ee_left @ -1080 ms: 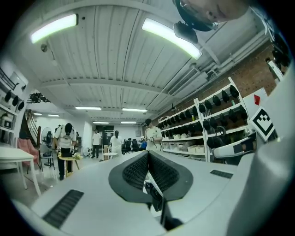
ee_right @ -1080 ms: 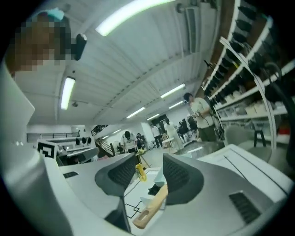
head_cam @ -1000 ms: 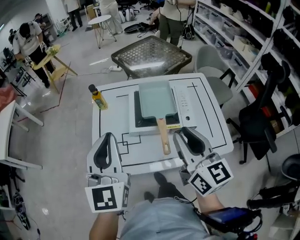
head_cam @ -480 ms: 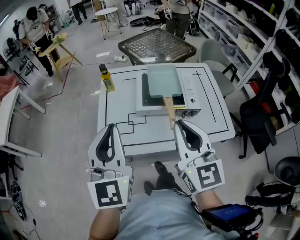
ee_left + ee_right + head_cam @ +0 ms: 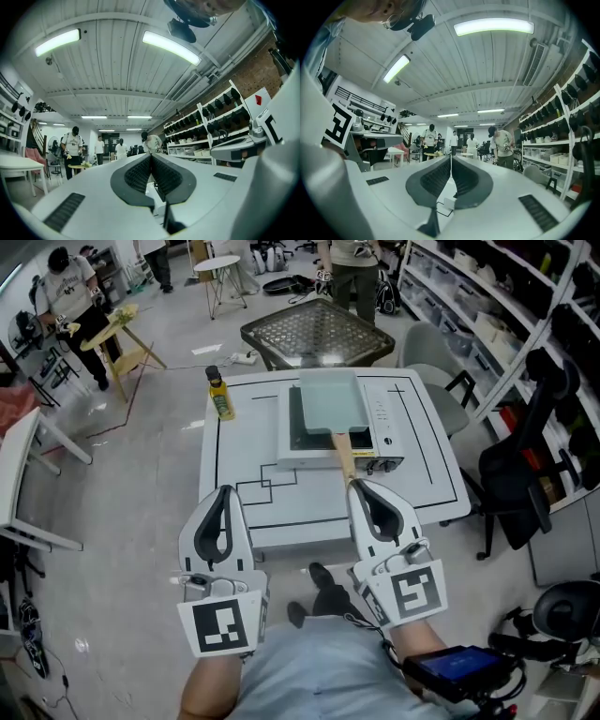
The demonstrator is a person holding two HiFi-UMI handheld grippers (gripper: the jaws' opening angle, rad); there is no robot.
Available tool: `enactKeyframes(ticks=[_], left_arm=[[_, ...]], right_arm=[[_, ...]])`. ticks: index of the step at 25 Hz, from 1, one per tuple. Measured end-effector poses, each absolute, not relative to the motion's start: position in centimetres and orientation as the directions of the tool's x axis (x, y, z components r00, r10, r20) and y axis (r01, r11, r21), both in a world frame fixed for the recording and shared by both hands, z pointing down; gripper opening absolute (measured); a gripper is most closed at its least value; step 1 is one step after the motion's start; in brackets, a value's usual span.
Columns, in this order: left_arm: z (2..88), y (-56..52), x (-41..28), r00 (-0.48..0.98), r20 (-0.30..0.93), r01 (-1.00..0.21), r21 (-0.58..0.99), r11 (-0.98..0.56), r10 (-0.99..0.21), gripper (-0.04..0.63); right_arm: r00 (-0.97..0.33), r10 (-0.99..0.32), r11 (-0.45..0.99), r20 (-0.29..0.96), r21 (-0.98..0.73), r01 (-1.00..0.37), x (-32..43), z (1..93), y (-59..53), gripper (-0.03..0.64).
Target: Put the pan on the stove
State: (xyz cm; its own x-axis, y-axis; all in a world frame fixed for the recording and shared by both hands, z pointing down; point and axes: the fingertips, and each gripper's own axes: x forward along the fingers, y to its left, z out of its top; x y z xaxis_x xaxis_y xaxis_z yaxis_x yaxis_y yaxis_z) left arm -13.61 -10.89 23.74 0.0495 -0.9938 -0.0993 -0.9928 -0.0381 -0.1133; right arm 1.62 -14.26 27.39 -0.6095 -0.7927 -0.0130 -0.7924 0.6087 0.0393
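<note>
Head view: the pan (image 5: pixel 328 409) is seen on the stove (image 5: pixel 380 432), upper centre; its handle label cannot be read. Left gripper view: the left gripper (image 5: pixel 151 157) is clenched, empty. Right gripper view: the right gripper (image 5: pixel 451 159), jaws just closing, is clenched, empty.

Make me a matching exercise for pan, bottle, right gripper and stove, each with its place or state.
1 pan
2 bottle
3 right gripper
4 stove

A shut, empty
B left of the stove, apart from it
C white, under the pan
D on the stove, handle toward the person

Pairs: 1-D, 2-B, 3-A, 4-C
</note>
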Motion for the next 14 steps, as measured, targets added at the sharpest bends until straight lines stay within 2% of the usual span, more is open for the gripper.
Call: enactKeyframes(ticks=[14], left_arm=[[23.0, -9.8, -13.0, 0.055, -0.104, -0.992, -0.117, -0.042, -0.993, 0.018]], right_arm=[[-0.609, -0.793, 0.608, -0.021, 0.058, -0.792, 1.9, 26.5, -13.1, 0.051]])
